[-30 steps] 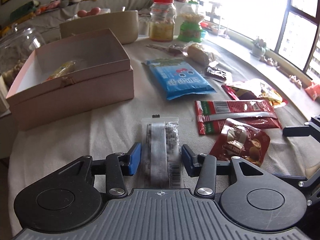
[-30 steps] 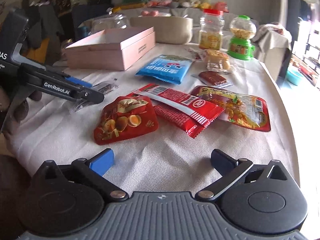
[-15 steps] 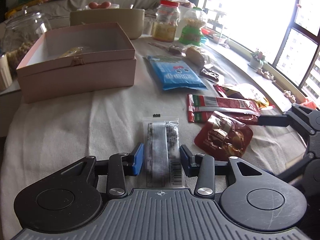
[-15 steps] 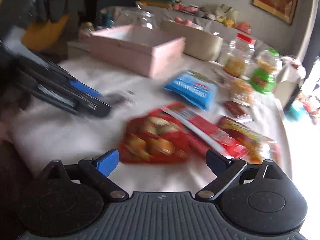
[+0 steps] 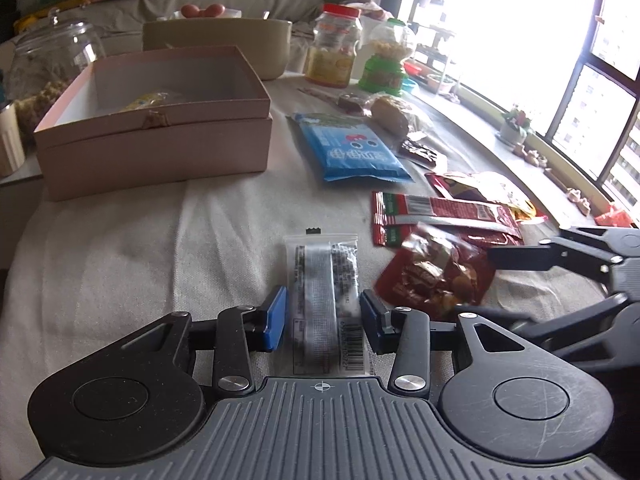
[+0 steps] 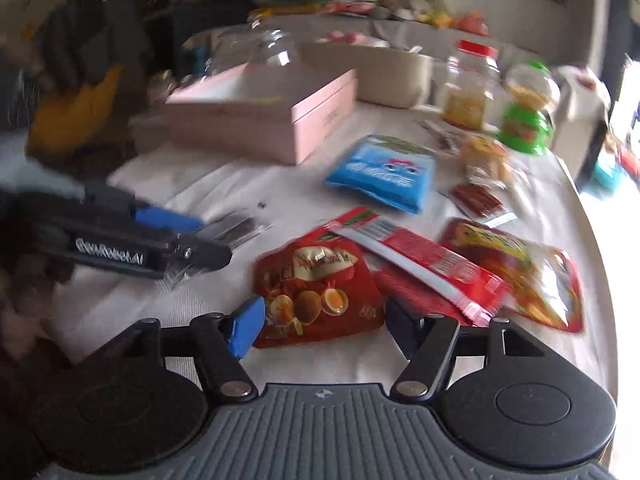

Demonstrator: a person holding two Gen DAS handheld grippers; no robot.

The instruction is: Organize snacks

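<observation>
The left gripper (image 5: 323,318) sat low over the white tablecloth (image 5: 120,264), its blue-padded fingers (image 5: 275,317) standing just apart on either side of a flat, clear plastic sachet with a barcode label (image 5: 325,300). A thin gap showed on each side, so the pads were around the sachet but not pressing it. The sachet lay flat on the cloth, pointing away from the gripper.

The right gripper (image 6: 320,318) was spread wide, its fingers flanking the near edge of a crinkled red snack bag printed with round golden pieces (image 6: 316,284). That view was smeared by motion, so whether the pads touched the bag could not be told; the bag seemed to lie loose between them.

Just beyond the red bag lay a long red packet with a white strip (image 6: 416,256), partly over it, and to its right a glossy red and yellow pouch (image 6: 524,268). Farther on rested a blue pillow-shaped packet with a cartoon face (image 5: 352,152), and near it a small dark bar in clear wrap (image 5: 420,152) and a clear-wrapped bun (image 5: 390,114).

To the left of the blue packet stood an open pink cardboard box (image 5: 160,148) with a yellowish packet inside (image 5: 146,101). Behind them stood a red-lidded plastic jar (image 5: 338,46), a green-based candy dispenser (image 5: 386,60) and a beige oval tub (image 5: 216,46).
</observation>
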